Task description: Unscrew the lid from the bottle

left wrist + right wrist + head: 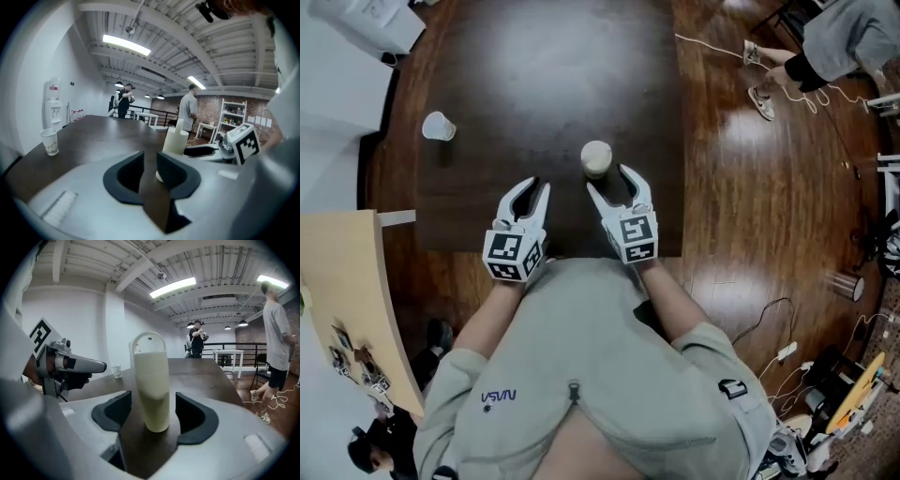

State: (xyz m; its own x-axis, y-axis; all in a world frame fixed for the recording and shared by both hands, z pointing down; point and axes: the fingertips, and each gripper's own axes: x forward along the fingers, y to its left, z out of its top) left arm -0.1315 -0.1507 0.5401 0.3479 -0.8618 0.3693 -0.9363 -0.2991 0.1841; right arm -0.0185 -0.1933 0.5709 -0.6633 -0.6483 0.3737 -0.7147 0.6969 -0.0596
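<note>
One bottle (596,159) within the spread right tool (609,178) (sweatshirt (609,375): NASA)

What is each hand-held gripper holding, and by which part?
Nothing. The bottle stands untouched between the right hand-held gripper's open jaws; the left hand-held gripper is empty.

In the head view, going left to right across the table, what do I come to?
Cup → left hand-held gripper → bottle. The right hand-held gripper overlaps the bottle, so it has no clear place in the order.
</note>
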